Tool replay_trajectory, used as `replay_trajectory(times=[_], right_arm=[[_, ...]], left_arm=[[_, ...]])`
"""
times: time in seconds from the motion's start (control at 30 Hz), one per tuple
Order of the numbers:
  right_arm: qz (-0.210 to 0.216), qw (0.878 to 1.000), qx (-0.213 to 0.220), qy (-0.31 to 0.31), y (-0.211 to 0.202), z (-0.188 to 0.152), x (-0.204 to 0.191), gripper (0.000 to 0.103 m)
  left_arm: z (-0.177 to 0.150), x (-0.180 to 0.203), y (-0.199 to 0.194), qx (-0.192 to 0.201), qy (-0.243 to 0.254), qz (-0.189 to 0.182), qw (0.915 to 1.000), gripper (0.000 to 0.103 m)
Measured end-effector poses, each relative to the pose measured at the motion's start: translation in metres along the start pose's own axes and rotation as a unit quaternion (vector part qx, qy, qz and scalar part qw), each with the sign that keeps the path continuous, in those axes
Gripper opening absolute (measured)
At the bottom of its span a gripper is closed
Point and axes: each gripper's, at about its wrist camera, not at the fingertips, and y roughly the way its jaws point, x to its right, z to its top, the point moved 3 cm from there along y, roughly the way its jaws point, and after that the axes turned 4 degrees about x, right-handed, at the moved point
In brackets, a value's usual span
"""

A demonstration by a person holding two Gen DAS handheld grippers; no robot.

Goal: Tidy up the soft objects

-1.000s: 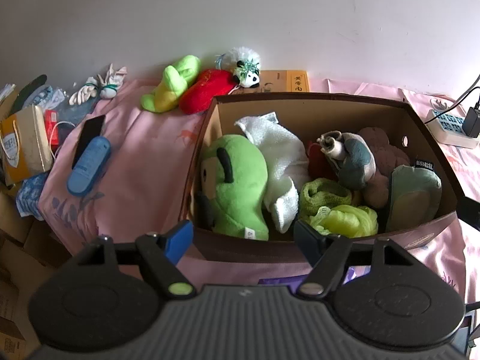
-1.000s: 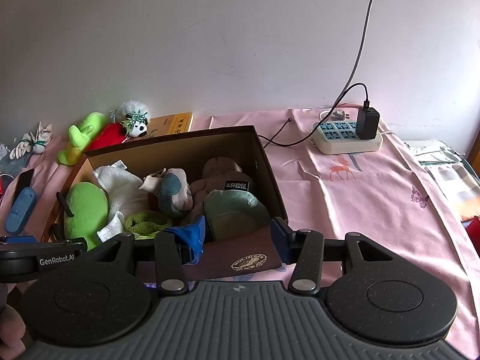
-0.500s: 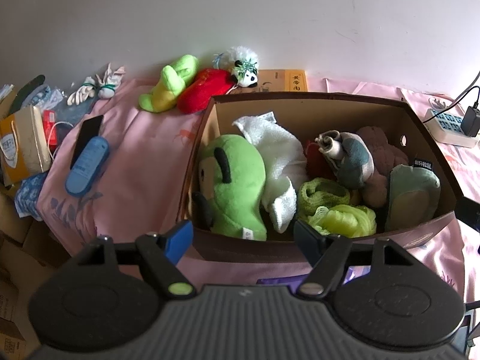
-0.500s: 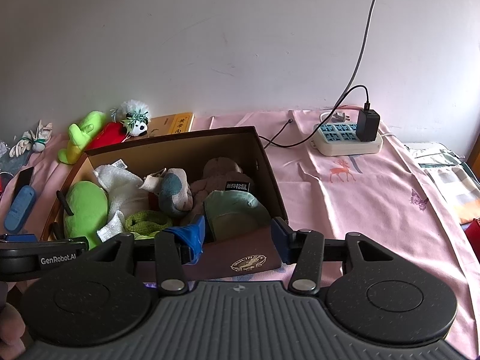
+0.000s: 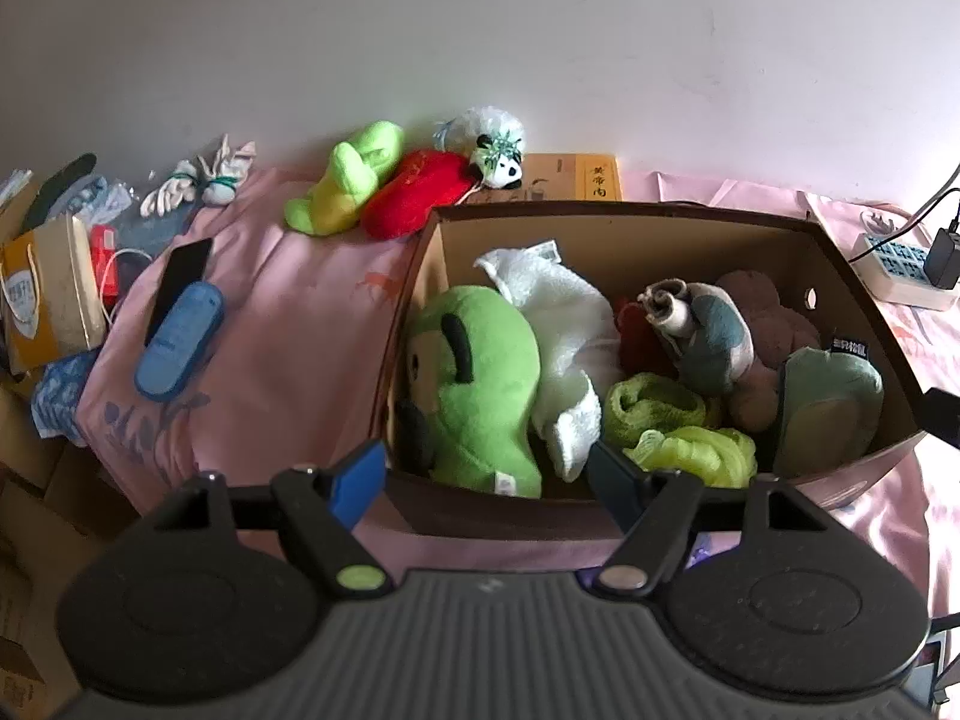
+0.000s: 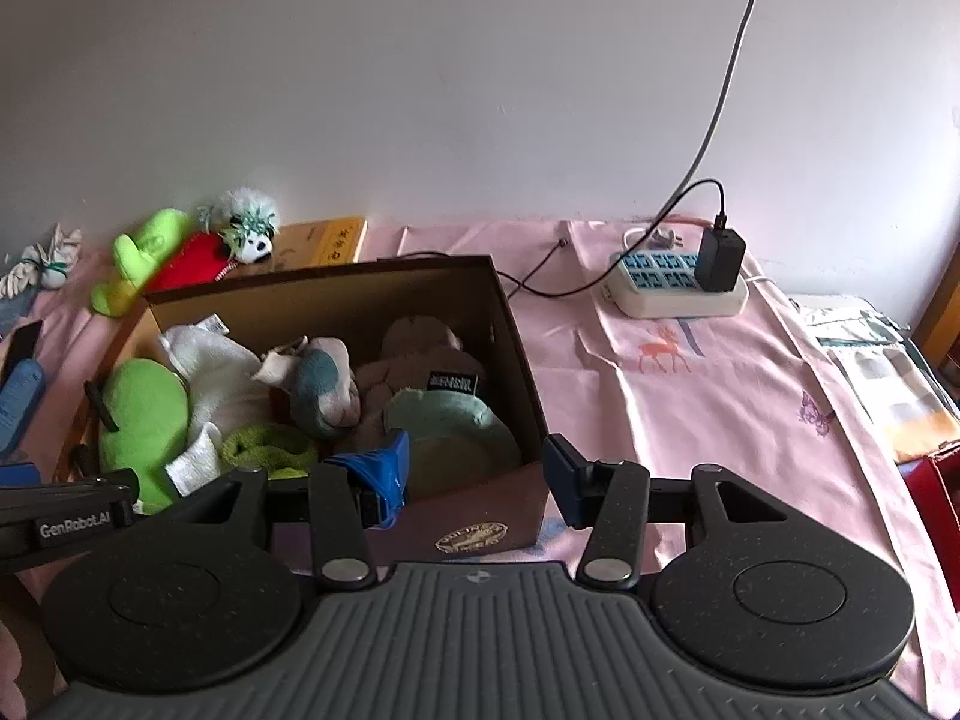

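A brown cardboard box (image 5: 624, 222) (image 6: 516, 324) stands on the pink cloth, filled with soft things: a green plush (image 5: 480, 378), a white towel (image 5: 564, 324), a grey-blue plush (image 5: 714, 336), a green cloth (image 5: 654, 408) and a pale green cap (image 5: 834, 408). Behind the box lie a lime plush (image 5: 348, 180), a red plush (image 5: 414, 198) and a small panda toy (image 5: 498, 156). My left gripper (image 5: 486, 474) is open and empty before the box's near wall. My right gripper (image 6: 477, 474) is open and empty at the box's near right corner.
A blue case (image 5: 180, 342) and a black phone (image 5: 180, 276) lie left of the box. White gloves (image 5: 198, 186) and a paper bag (image 5: 48, 294) sit farther left. A power strip (image 6: 678, 288) with charger stands at right, and folded cloth (image 6: 888, 378) at the far right edge.
Both views shift very slightly; the grippers stay open and nothing in the box or on the cloth has moved.
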Motion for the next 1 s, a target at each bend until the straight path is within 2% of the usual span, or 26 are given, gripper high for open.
replay_trajectory(times=[1.0], right_arm=[[0.003, 1.0, -0.01, 0.007, 0.003, -0.005, 0.0003, 0.035]], left_arm=[[-0.0043, 0.004, 0.0044, -0.02, 0.007, -0.007, 0.9998, 0.075]])
